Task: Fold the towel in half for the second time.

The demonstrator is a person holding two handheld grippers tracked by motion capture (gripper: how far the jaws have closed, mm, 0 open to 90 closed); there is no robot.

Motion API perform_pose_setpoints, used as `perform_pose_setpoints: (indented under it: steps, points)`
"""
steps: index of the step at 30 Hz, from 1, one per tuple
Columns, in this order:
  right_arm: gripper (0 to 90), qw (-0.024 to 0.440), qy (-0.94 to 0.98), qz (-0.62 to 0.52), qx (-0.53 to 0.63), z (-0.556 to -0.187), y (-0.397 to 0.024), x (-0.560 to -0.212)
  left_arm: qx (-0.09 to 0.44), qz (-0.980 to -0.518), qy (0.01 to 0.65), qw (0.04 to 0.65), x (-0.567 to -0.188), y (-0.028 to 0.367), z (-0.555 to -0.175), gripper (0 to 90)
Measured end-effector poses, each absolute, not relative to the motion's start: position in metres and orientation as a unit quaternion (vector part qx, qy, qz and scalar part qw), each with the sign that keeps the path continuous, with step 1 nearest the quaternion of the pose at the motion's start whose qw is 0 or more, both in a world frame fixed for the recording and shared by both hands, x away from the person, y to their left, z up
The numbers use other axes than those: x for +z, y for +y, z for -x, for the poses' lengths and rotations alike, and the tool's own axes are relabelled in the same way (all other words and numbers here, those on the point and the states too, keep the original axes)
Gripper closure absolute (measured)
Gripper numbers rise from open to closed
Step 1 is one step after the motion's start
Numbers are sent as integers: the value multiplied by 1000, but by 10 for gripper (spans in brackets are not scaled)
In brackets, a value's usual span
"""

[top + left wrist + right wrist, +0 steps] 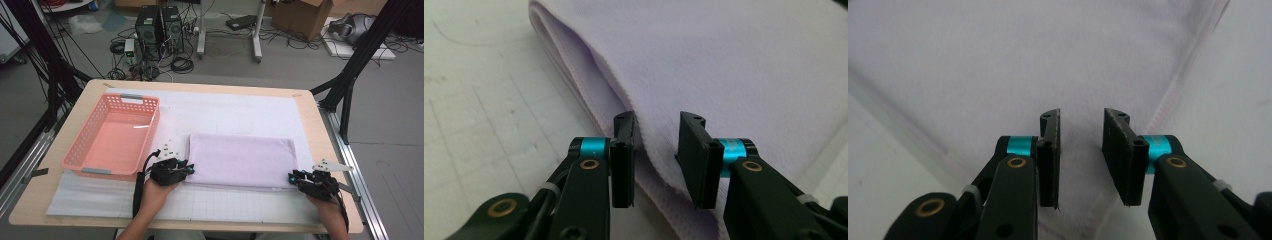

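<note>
Folded lilac towel (242,160) lies flat mid-tabletop (320,125), just right of the pink basket (112,135). Left hand-held gripper (189,170) sits at its near-left corner, jaws apart, fabric edge between them but not pinched. Right hand-held gripper (292,177) at the near-right corner, jaws likewise apart over cloth. Risk here, I'd say: either one catches only the top layer and the fold opens unevenly. How many layers lie between the jaws is hard to tell.

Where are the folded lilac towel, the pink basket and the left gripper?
folded lilac towel (242,159), high view, middle of its top layer.
pink basket (156,119), high view, right wall.
left gripper (656,150), left gripper view, midway between its fingertips.
</note>
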State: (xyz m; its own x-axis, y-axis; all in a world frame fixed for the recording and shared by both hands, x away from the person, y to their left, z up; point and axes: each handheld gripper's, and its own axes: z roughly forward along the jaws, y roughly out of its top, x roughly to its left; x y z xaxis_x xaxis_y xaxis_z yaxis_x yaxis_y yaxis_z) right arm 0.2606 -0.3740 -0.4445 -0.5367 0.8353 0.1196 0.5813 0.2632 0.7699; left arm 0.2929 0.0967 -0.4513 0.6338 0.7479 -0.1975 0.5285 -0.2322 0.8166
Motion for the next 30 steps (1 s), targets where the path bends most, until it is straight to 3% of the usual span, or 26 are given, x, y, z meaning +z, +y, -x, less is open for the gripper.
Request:
perform_pose_setpoints:
  steps: [8, 18, 27, 30]
  points:
    - [672, 169, 773, -466, 397, -242, -388, -444, 107, -772, 427, 459, -452, 107, -278, 670]
    - [515, 217, 727, -456, 465, -231, -393, -427, 130, -734, 398, 535, -441, 109, -273, 388]
    - [398, 218, 720, -460, 472, -233, -392, -427, 148, -704, 380, 581, -435, 115, -273, 275]
    - [278, 223, 718, -461, 471, -236, -389, -428, 161, -707, 380, 575, -435, 115, -274, 227]
